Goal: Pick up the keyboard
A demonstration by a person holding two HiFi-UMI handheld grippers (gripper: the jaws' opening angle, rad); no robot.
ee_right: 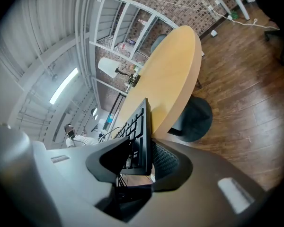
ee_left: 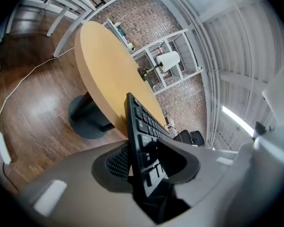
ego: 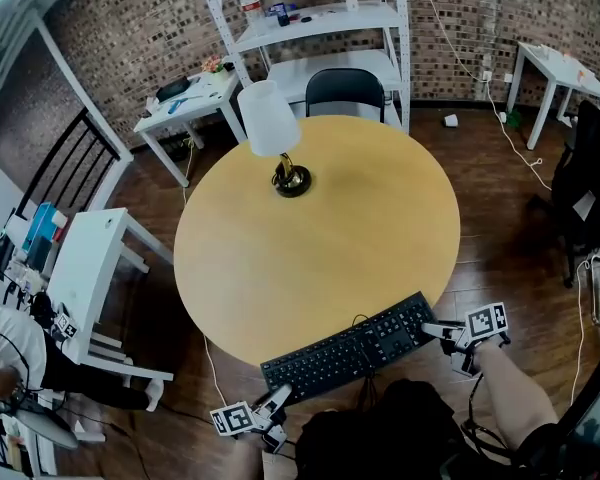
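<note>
A black keyboard [ego: 350, 348] lies slantwise at the near edge of the round wooden table [ego: 320, 238], partly overhanging it. My left gripper [ego: 278, 396] is shut on the keyboard's left end, and the left gripper view shows that end of the keyboard [ee_left: 144, 136] clamped edge-on between the jaws [ee_left: 142, 167]. My right gripper [ego: 435, 331] is shut on the right end. In the right gripper view the keyboard [ee_right: 141, 136] stands edge-on between the pads [ee_right: 144, 157]. Its cable runs off the table's near edge.
A white-shaded lamp [ego: 270, 123] stands on the far left part of the table. A black chair [ego: 345, 90] and white shelving [ego: 310, 18] are behind it. A white side table [ego: 90, 268] and a person [ego: 5, 348] are at left, another black chair [ego: 590, 178] at right.
</note>
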